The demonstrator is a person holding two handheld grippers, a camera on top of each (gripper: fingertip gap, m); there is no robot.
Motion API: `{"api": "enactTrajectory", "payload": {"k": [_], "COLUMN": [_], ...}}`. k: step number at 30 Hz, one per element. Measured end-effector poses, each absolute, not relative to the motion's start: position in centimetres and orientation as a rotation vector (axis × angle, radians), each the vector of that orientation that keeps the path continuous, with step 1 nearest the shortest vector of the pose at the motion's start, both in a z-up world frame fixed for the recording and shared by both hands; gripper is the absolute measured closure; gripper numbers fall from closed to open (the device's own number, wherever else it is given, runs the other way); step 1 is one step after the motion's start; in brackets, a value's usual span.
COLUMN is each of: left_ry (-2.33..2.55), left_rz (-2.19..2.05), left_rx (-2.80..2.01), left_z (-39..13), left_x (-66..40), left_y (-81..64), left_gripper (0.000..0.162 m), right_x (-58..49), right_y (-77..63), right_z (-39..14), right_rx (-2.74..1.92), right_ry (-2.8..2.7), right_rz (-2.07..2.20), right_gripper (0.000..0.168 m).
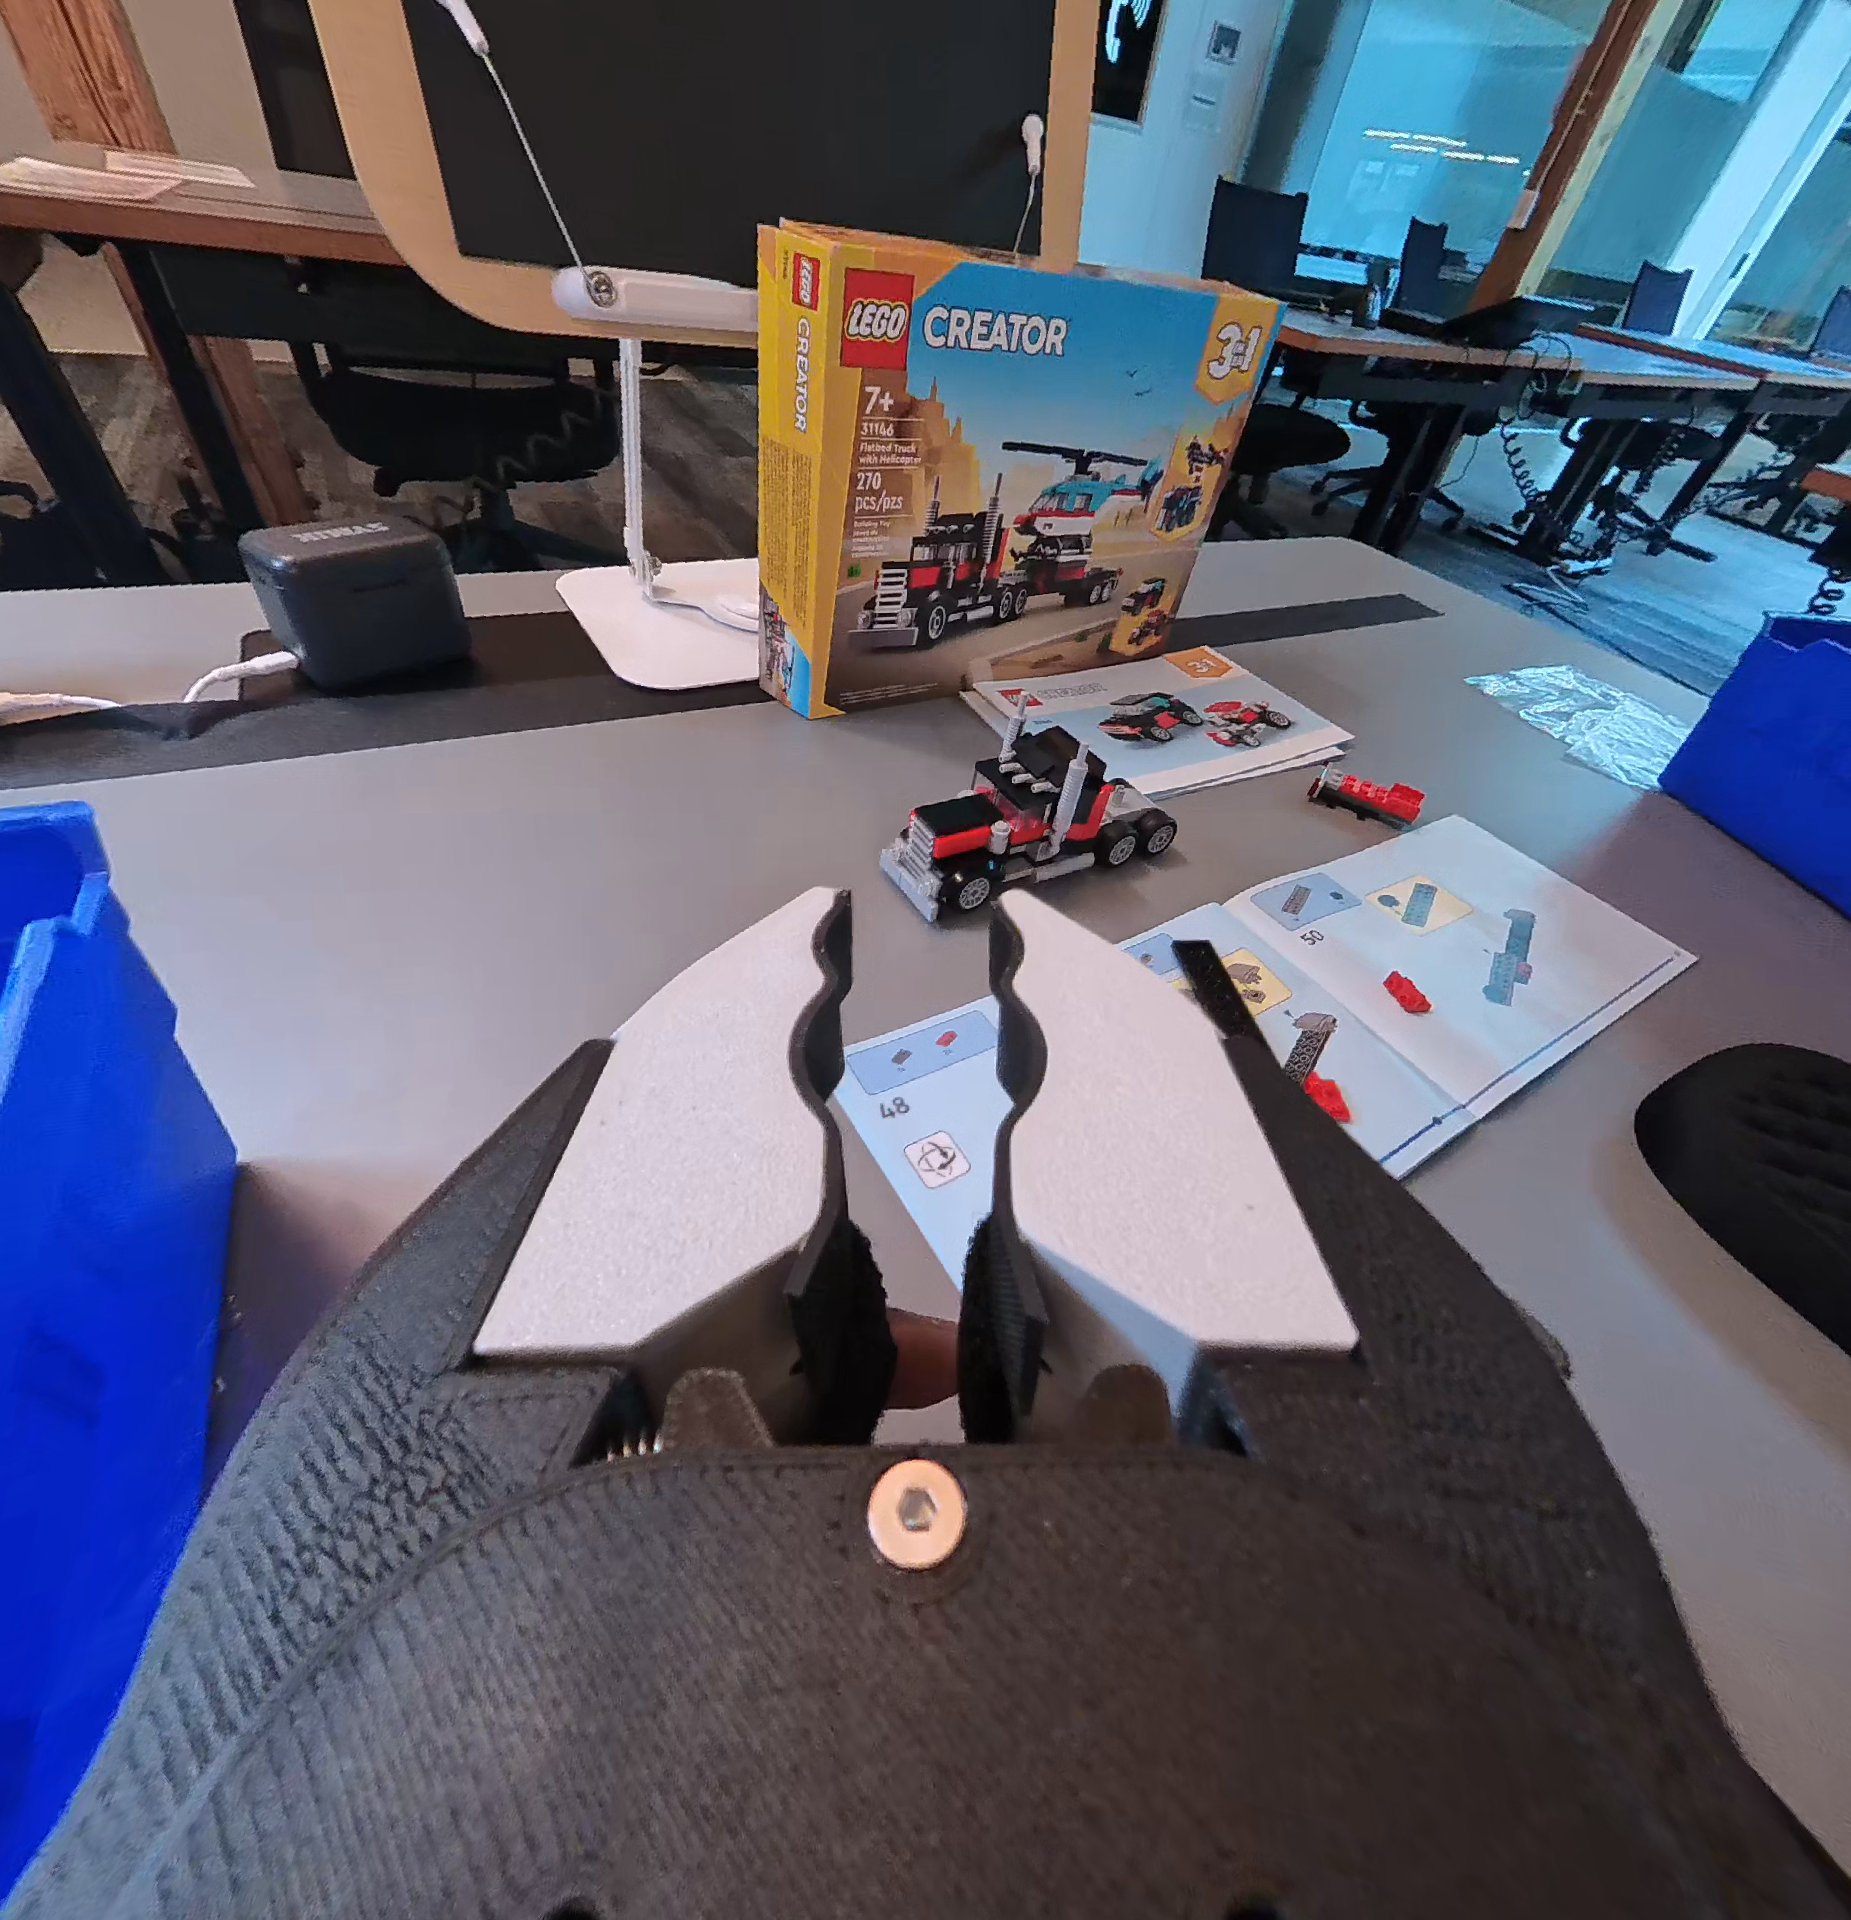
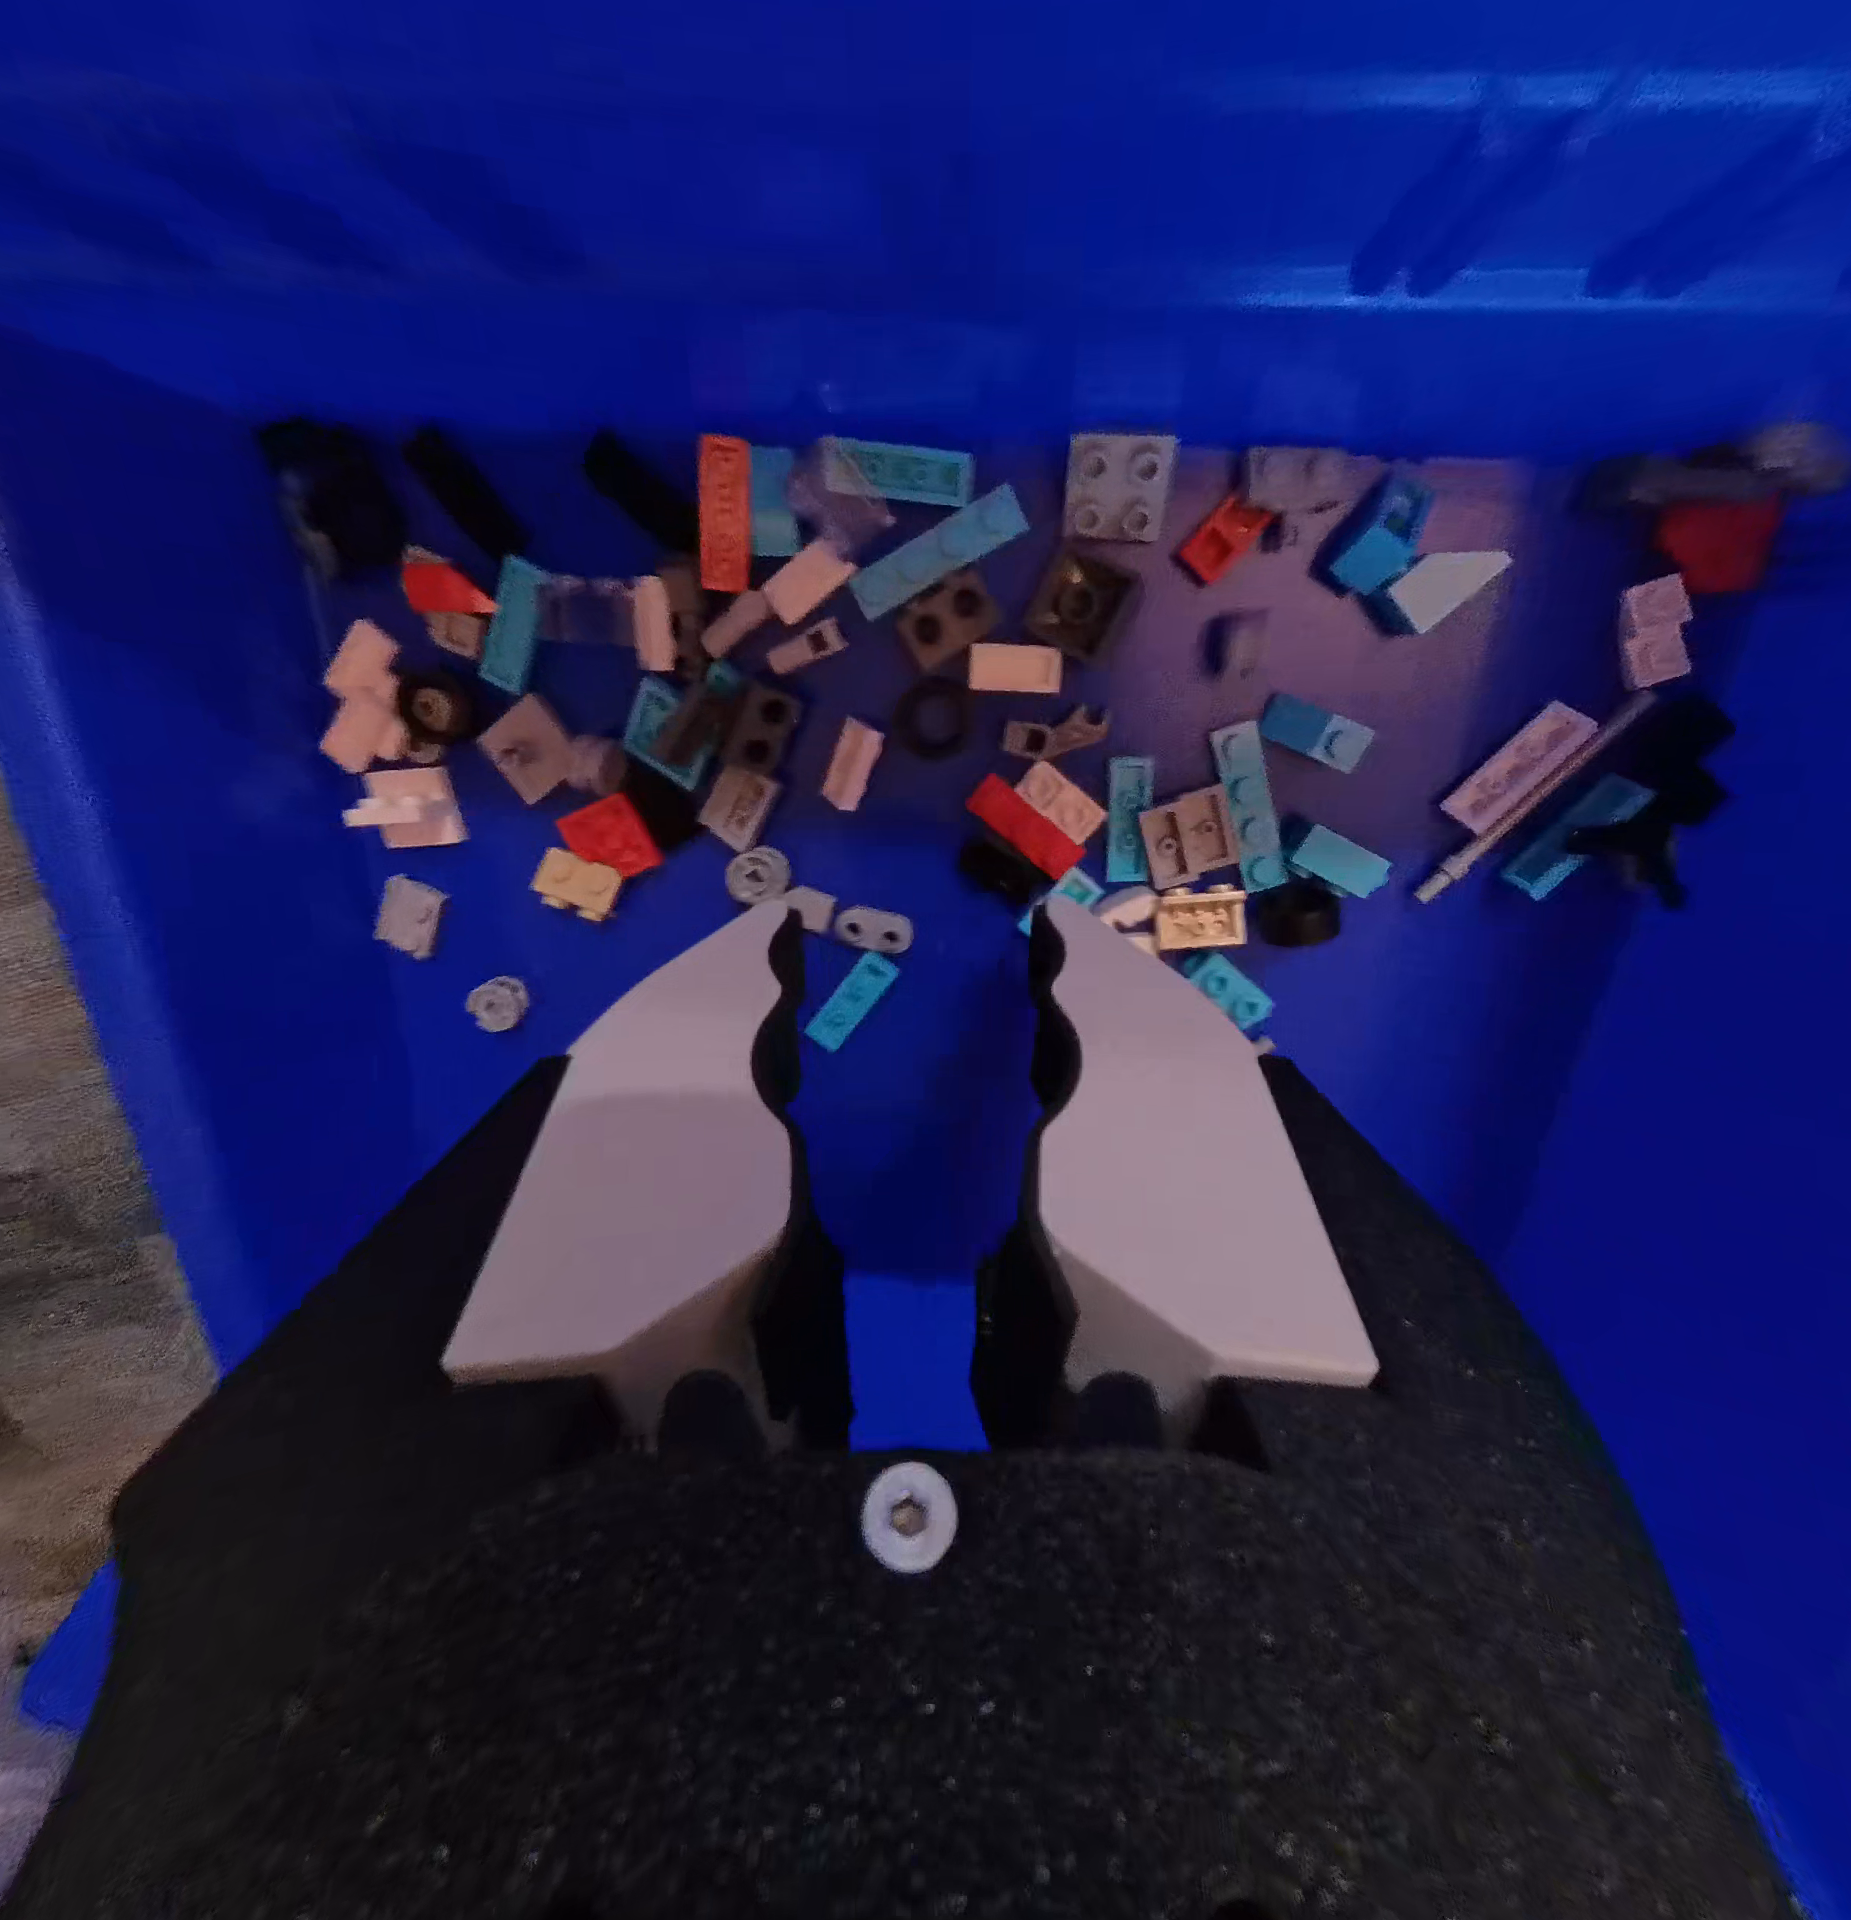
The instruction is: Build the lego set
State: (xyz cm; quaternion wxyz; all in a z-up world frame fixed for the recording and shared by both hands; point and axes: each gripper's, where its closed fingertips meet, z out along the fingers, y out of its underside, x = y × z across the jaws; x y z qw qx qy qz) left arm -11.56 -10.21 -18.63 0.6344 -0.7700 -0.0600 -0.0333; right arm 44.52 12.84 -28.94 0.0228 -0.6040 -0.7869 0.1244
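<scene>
Left grey-and-black two-finger gripper (image 1: 921, 914) hovers over open pale-blue instruction booklet (image 1: 1420, 987), fingers slightly apart, holding nothing. Built black-and-red lego truck (image 1: 1025, 831) sits just beyond on grey table (image 1: 485, 831), w/ yellow lego box (image 1: 994, 457) upright behind. Right gripper (image 2: 913, 914), fingers spread & empty, reaches into blue plastic bin (image 2: 1731, 1143) above loose mixed lego bricks (image 2: 900, 675).
</scene>
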Motion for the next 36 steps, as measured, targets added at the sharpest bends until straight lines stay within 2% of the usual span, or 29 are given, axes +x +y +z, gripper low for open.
{"api": "enactTrajectory", "payload": {"k": [5, 8, 12, 14, 17, 22, 27, 30, 33, 36], "left_ry": [-0.168, -0.172, -0.162, -0.160, -0.159, -0.164, -0.170, -0.166, -0.164, -0.166], "left_rz": [-0.064, -0.079, -0.078, -0.082, -0.078, -0.070, -0.071, -0.068, -0.065, -0.067], "left_rx": [-1.750, -1.737, -1.743, -1.743, -1.741, -1.739, -1.741, -1.741, -1.742, -1.741], "left_z": [-18.7, -18.6, -18.7, -18.7, -18.6, -18.4, -18.5, -18.5, -18.4, -18.5], "left_x": [-12.0, -12.0, -11.8, -11.8, -11.8, -12.0, -12.0, -12.0, -12.1, -12.1], "left_y": [-10.9, -10.8, -10.6, -10.5, -10.6, -10.8, -10.9, -10.8, -10.8, -10.8], "left_gripper": [0.137, 0.137, 0.137, 0.137, 0.137, 0.137, 0.137, 0.137, 0.137, 0.137], "right_x": [44.0, 44.2, 44.5, 44.3, 43.9, 43.9, 43.7, 43.9, 43.0, 41.3], "right_y": [9.4, 6.1, 4.8, 5.3, 8.4, 8.1, 7.9, 8.3, 8.3, 9.1], "right_z": [-28.0, -28.0, -29.4, -29.9, -30.0, -28.4, -28.7, -29.1, -29.0, -28.7], "right_rx": [-1.757, -1.700, -1.712, -1.725, -1.749, -1.735, -1.716, -1.756, -1.716, -1.696], "right_ry": [-2.532, -2.675, -2.764, -2.738, -2.603, -2.544, -2.549, -2.525, -2.483, -2.365], "right_rz": [0.537, 0.721, 0.708, 0.660, 0.431, 0.526, 0.460, 0.439, 0.494, 0.509], "right_gripper": [0.133, 0.152, 0.153, 0.161, 0.147, 0.144, 0.116, 0.110, 0.118, 0.140]}}
